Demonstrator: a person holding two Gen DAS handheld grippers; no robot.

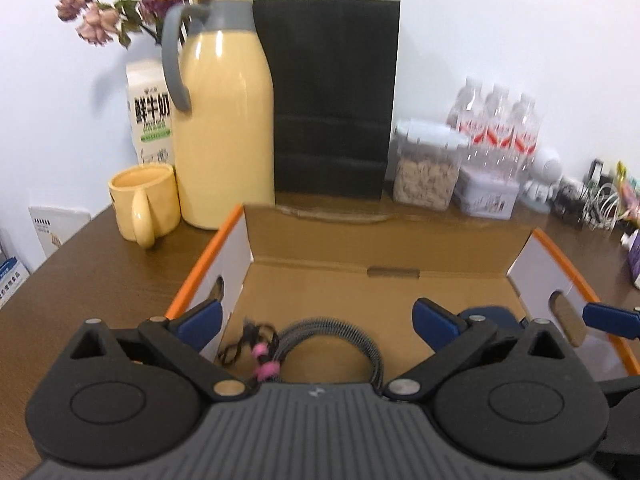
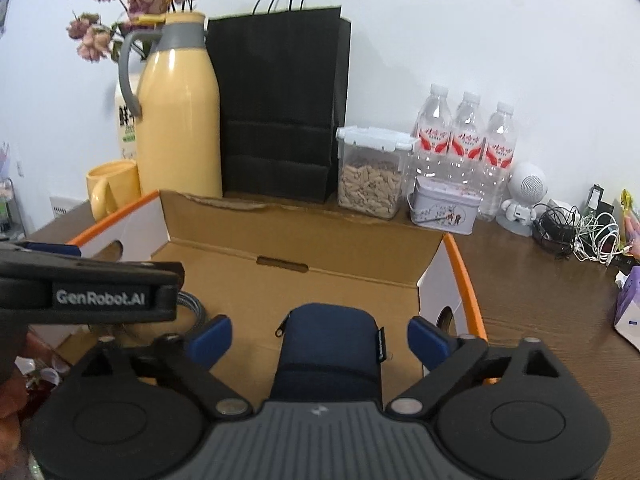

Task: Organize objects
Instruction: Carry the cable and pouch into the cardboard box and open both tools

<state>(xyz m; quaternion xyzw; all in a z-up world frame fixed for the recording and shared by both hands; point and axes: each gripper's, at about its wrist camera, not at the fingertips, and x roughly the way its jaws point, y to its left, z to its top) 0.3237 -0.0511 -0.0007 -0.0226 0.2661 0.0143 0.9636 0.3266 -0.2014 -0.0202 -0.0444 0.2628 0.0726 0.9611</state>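
Cardboard box [image 2: 288, 240] on desk [image 2: 540, 300]: coiled cable [image 1: 340, 344] and navy pouch [image 2: 328, 344] are contained. Left gripper [image 1: 316, 320] and right gripper [image 2: 318, 336] are spread wide; nothing is gripped.

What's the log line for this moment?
left gripper: open, over cable | right gripper: open, pouch between fingers, released | both in box

1. Cardboard box [image 2: 304, 248]: one, open.
2. Water bottles [image 2: 466, 136]: three.
3. Yellow flask [image 2: 178, 120]: one; yellow mug [image 2: 110, 188]: one.
4. Black paper bag [image 2: 280, 100]: one.
5. Clear lidded container [image 2: 370, 172]: one; tin [image 2: 444, 206]: one.
6. Milk carton [image 1: 150, 116]: one.
7. Navy pouch [image 2: 328, 348]: one.
8. Coiled cable [image 1: 340, 340]: one.
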